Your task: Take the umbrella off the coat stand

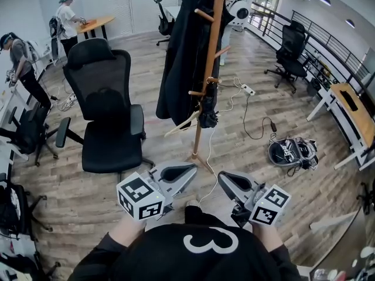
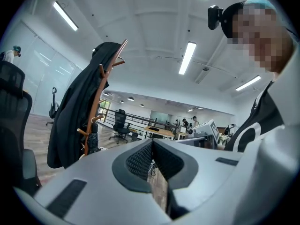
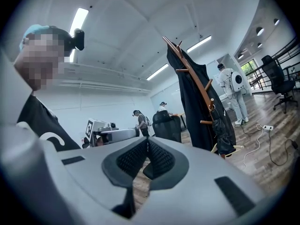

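Observation:
A wooden coat stand [image 1: 210, 63] rises in the middle of the head view, with a long black coat [image 1: 186, 45] draped over it. A small folded black umbrella [image 1: 208, 114] hangs from a low peg on the stand. A pale wooden hanger [image 1: 183, 124] dangles beside the umbrella. My left gripper [image 1: 186, 171] and right gripper [image 1: 225, 179] are side by side near the stand's foot, well short of the umbrella, both shut and holding nothing. The left gripper view shows the umbrella [image 2: 93, 142] at left. In the right gripper view the umbrella [image 3: 225, 131] hangs at right.
A black office chair [image 1: 108, 107] stands left of the stand. A white power strip [image 1: 248, 89] with cables lies on the wood floor behind it. On the floor at right there is a dark bag [image 1: 293, 152]. A wooden desk [image 1: 355, 113] lines the right wall. Two people stand far left.

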Motion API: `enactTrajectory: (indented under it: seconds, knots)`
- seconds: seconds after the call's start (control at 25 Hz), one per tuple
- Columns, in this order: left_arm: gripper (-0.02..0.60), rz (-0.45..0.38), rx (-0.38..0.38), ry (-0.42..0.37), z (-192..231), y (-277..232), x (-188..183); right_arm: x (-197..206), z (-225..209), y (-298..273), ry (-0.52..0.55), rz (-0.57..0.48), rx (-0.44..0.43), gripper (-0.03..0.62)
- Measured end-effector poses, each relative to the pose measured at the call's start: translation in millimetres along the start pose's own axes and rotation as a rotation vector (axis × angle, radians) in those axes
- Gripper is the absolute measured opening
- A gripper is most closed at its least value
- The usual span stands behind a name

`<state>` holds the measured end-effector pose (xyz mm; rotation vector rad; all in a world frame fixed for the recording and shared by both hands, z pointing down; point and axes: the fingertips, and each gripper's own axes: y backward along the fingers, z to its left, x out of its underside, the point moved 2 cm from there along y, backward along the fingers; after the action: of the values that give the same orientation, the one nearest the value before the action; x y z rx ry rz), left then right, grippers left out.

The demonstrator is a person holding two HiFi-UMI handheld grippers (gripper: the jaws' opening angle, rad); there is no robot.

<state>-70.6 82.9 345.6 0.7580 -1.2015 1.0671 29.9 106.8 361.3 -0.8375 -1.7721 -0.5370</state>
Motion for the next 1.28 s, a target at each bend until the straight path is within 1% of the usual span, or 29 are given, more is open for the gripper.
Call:
enactTrajectory:
  seconds: [0.2, 0.56, 0.88, 1.12, 1.28]
  knots:
    - [0.015, 0.026, -0.009, 0.014, 20, -19, 0, -5, -28, -13, -0.026, -0.002, -0.005, 0.026]
    - [0.015, 0.055, -0.032, 0.065, 75, -71, -3, -26, -103, -38, -0.062, 0.015, 0.001, 0.026]
    - [0.017, 0.068, -0.068, 0.103, 129, -115, -5, -38, -173, -68, -0.088, 0.031, 0.004, 0.026]
    - [0.017, 0.091, -0.098, 0.111, 164, -139, -6, -50, -214, -91, -0.093, 0.024, -0.021, 0.028]
    - [0.017, 0.103, -0.139, 0.115, 184, -149, -7, -54, -239, -104, -0.099, 0.026, -0.040, 0.028]
